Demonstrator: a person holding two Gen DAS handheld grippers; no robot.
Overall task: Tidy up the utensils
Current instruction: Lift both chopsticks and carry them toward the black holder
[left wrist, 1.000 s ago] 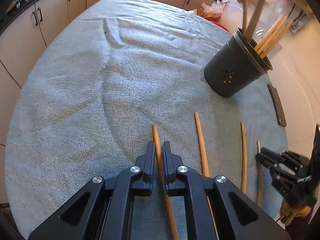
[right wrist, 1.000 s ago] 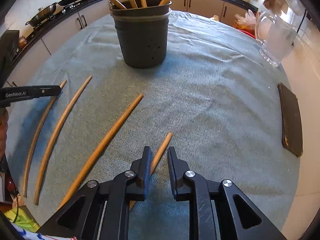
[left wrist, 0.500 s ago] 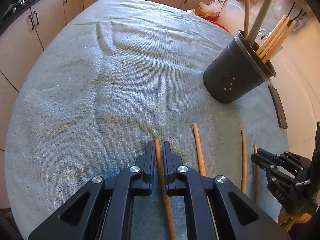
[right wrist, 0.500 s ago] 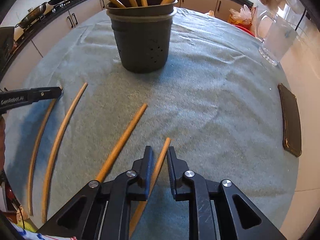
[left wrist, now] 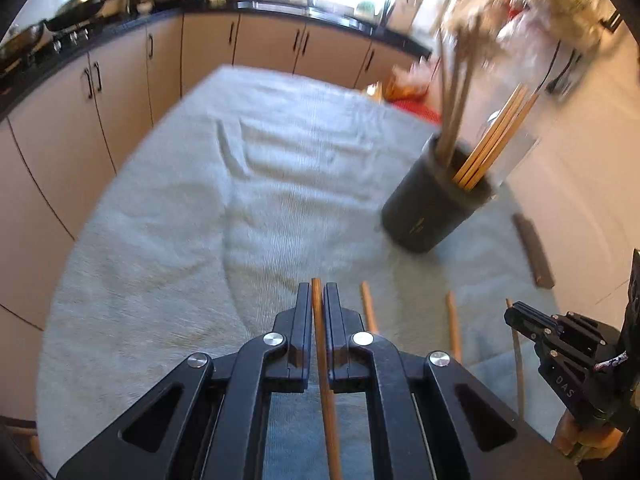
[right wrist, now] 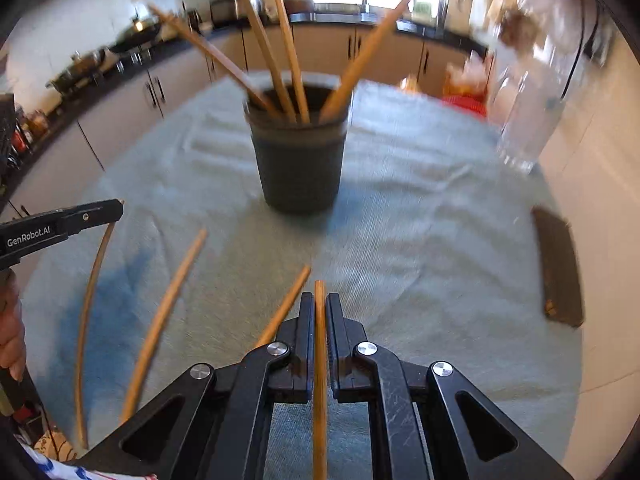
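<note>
My left gripper [left wrist: 318, 292] is shut on a wooden chopstick [left wrist: 325, 380] and holds it above the grey cloth. My right gripper [right wrist: 320, 300] is shut on another wooden chopstick [right wrist: 320, 380], also lifted. A dark utensil holder [right wrist: 298, 164] with several wooden sticks in it stands ahead; it also shows in the left wrist view [left wrist: 434, 208] at the right. Three more sticks [right wrist: 160, 324] lie on the cloth to the left of my right gripper. The left gripper shows in the right wrist view [right wrist: 120, 208]; the right gripper shows in the left wrist view [left wrist: 510, 314].
A grey cloth [left wrist: 200, 208] covers the round table. A dark flat bar [right wrist: 560, 268] lies near the right edge. A clear glass jug [right wrist: 528, 120] stands at the back right. Kitchen cabinets [left wrist: 120, 88] run behind the table.
Both grippers have lifted and tilted up with their chopsticks, so the views now look more level across the table toward the holder. The right gripper has shut on its chopstick.
</note>
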